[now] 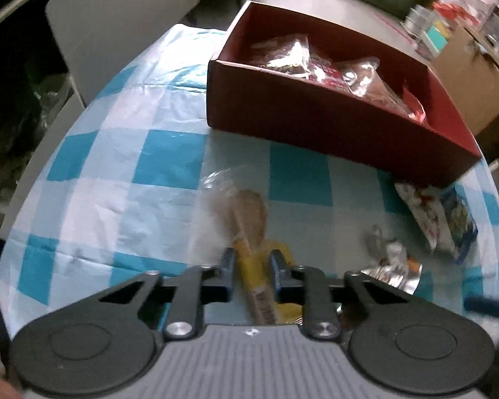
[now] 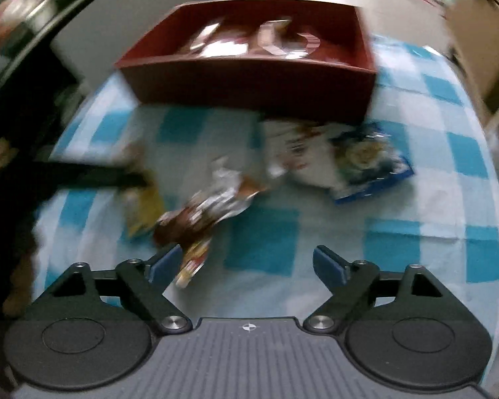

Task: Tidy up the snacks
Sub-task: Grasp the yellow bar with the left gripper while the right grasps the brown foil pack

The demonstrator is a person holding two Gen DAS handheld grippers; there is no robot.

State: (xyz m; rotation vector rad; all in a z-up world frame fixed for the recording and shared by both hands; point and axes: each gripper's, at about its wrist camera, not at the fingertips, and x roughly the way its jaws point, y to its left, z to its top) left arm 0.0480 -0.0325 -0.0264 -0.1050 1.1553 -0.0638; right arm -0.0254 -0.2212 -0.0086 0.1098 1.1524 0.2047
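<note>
1. So, the task is looking about half done: the red box (image 1: 332,126) is already holding several shiny packets (image 1: 319,66), and it is standing at the far side of the checked cloth (image 1: 116,153).

2. Other snacks are lying loose on the cloth and, as I judge it, are waiting to go into the box: a white bag (image 2: 299,156) and a blue bag (image 2: 369,166) just in front of the box wall, touching each other, and a crumpled brown and silver wrapper (image 2: 209,209) nearer to the tongs.

3. The left gripper (image 1: 251,262) is pointing steeply down, and its fingers are standing close together with a yellow pack (image 1: 252,266) between them. The pack is running from under the tool out toward the box. The picture is blurred there, but the pads seem to be pressing on it, so I judge it is being gripped.

4. The right gripper (image 2: 248,266) is standing wide apart and is holding nothing. The brown wrapper is lying just beyond its left finger (image 2: 164,262), touching or nearly touching it; I cannot tell which.

5. The white and blue bags are lying further out, between the right gripper and the box.
</note>
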